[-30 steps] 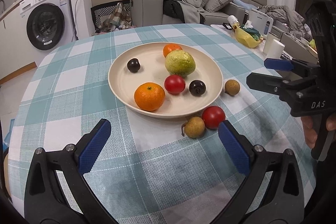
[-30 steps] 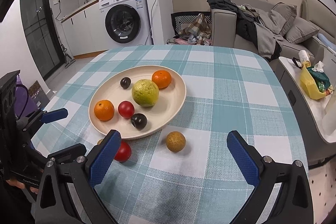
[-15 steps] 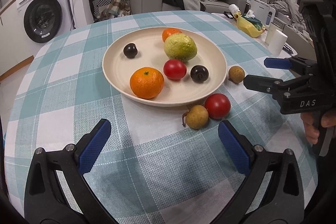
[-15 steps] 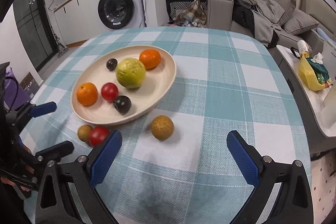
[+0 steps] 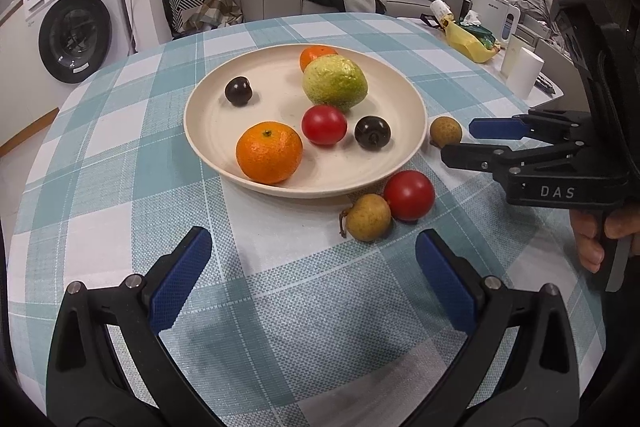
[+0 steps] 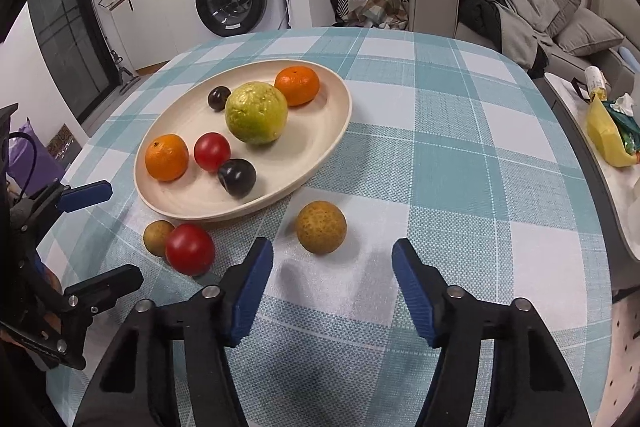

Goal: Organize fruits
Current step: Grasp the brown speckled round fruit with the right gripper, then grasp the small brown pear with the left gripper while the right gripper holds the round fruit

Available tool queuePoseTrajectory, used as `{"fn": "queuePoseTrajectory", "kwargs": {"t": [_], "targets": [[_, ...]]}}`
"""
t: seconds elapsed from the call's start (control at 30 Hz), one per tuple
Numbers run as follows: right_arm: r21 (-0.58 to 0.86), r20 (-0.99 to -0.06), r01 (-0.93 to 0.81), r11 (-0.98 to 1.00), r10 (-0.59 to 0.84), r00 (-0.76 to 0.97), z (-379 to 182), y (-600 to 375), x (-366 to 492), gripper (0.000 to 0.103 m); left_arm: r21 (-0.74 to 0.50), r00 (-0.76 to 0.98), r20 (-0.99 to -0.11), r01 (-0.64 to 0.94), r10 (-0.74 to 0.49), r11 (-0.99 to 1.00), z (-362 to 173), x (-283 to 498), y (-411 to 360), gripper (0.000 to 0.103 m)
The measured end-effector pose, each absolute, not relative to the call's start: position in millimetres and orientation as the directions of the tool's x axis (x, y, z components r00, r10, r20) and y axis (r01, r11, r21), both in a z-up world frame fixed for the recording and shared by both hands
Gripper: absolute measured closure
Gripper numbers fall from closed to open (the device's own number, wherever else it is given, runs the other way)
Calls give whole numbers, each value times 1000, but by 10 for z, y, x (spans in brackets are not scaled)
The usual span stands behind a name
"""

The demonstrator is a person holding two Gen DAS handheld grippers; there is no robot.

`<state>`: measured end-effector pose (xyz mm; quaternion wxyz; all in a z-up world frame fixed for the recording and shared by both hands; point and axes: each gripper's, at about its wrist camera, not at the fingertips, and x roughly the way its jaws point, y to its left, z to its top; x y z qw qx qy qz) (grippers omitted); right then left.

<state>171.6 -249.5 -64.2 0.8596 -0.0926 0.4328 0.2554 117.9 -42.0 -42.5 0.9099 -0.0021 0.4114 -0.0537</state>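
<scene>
Your right gripper (image 6: 332, 283) stands with its jaws apart just short of the lone brown fruit (image 6: 321, 227), lined up to straddle it. Your left gripper (image 5: 314, 281) is also spread wide and empty, facing the small brown fruit (image 5: 368, 217) touching the red fruit (image 5: 409, 195). All 3 lie on the checked cloth (image 6: 440, 147) beside the plate (image 6: 192, 203), which holds 6 fruits.
</scene>
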Motion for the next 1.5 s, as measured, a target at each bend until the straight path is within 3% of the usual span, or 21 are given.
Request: {"fn": "queuePoseTrajectory", "kwargs": {"t": [0.23,0.3,0.5,1.0,1.5], "targets": [[59,-787,-525,849,363,498,-624,-2451,1711,48,-48,648,-754,108,-107,993,-437,1182,-438,2],[83,-788,-530,844,381,483,-617,-2443,1719,55,-52,645,-756,111,-112,992,-442,1186,-435,2],[76,-786,-518,852,371,494,-609,-2418,1750,55,-70,642,-753,136,-142,988,-439,1163,-442,4],[62,-792,-511,857,354,498,-656,-2357,1774,71,-117,623,-757,170,-198,979,-458,1168,-449,39],[66,-773,-533,843,381,507,-610,-2356,1722,75,-139,624,-749,179,-222,974,-455,1162,-500,45]]}}
